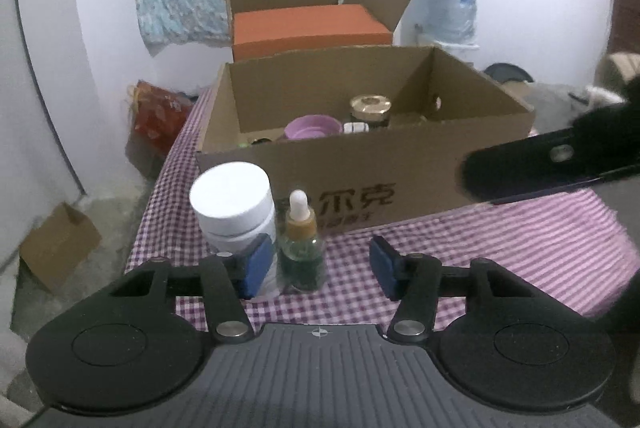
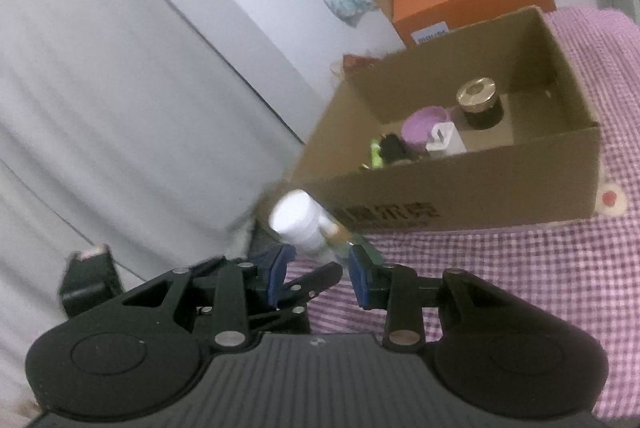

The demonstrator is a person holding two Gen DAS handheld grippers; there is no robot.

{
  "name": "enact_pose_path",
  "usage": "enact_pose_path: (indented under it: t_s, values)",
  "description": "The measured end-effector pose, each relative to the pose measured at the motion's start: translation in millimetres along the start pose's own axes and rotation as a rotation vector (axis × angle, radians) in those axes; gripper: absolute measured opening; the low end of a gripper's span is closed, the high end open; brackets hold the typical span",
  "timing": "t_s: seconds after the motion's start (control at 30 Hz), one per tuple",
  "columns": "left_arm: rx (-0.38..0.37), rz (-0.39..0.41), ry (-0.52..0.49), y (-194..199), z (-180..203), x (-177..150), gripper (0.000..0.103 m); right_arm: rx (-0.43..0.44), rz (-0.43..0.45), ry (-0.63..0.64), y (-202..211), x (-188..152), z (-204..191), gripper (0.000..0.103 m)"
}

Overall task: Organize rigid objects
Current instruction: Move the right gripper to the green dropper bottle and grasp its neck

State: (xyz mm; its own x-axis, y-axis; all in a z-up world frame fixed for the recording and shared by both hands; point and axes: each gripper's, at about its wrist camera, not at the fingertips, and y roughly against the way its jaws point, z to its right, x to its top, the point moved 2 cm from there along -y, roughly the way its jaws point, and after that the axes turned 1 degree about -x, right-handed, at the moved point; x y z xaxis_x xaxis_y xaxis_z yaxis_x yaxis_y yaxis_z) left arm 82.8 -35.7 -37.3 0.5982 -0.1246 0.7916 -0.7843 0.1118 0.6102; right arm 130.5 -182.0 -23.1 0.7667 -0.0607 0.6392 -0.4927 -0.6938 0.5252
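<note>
Hovering low over the checked tablecloth [image 1: 480, 240], the left gripper [image 1: 318, 266] has its blue pads spread wide, released, with the green dropper bottle [image 1: 301, 252] standing upright between them nearer the left pad and a white pill bottle [image 1: 236, 207] just beside it, partly behind that pad. Seen from its own blurred wrist view, the right gripper [image 2: 316, 274] is likewise parted and grasps nothing. Beyond both bottles sits an open cardboard box [image 1: 400, 163] holding a purple bowl [image 1: 314, 126], a gold-lidded jar [image 1: 370, 109] and a white charger [image 2: 445, 139], with an orange box [image 1: 308, 27] behind
</note>
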Motion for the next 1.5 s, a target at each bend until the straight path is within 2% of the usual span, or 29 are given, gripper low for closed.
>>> enact_pose_path:
  t_s: [0.17, 0.33, 0.67, 0.8, 0.87, 1.0, 1.13, 1.33, 1.5]
  values:
    - [0.018, -0.001, -0.035, -27.4, -0.3, -12.7, 0.045, -0.065, -0.037, 0.099, -40.0, -5.6, -10.0, 0.037]
    - [0.036, -0.001, -0.059, -41.1, -1.8, -18.7, 0.042, -0.116, -0.047, 0.194, -68.1, -1.7, -16.5, 0.037]
    - [0.045, 0.016, -0.093, -46.5, -3.5, -22.1, 0.040, -0.119, -0.055, 0.318, -102.7, 9.3, -24.5, 0.033]
    - [0.041, 0.023, -0.098, -44.5, 5.3, -27.7, 0.039, -0.115, -0.057, 0.341, -110.8, 10.3, -27.1, 0.025]
    - [0.040, 0.023, -0.101, -47.4, 3.6, -26.9, 0.039, -0.107, -0.065, 0.338, -113.0, 9.6, -26.3, 0.021]
    - [0.034, 0.025, -0.112, -49.9, 4.1, -25.1, 0.036, -0.120, -0.056, 0.330, -107.3, 9.4, -25.2, 0.019]
    - [-0.003, 0.024, -0.112, -48.2, 7.1, -25.2, 0.032, -0.147, -0.056, 0.334, -98.9, 9.8, -24.5, 0.018]
    - [-0.068, 0.025, -0.147, -44.4, 20.5, -25.8, 0.031, -0.180, -0.065, 0.311, -80.1, 5.0, -15.0, 0.017]
    - [-0.070, 0.005, -0.199, -50.8, 26.3, -25.1, 0.033, -0.180, -0.062, 0.276, -70.2, 3.1, -7.4, 0.017]
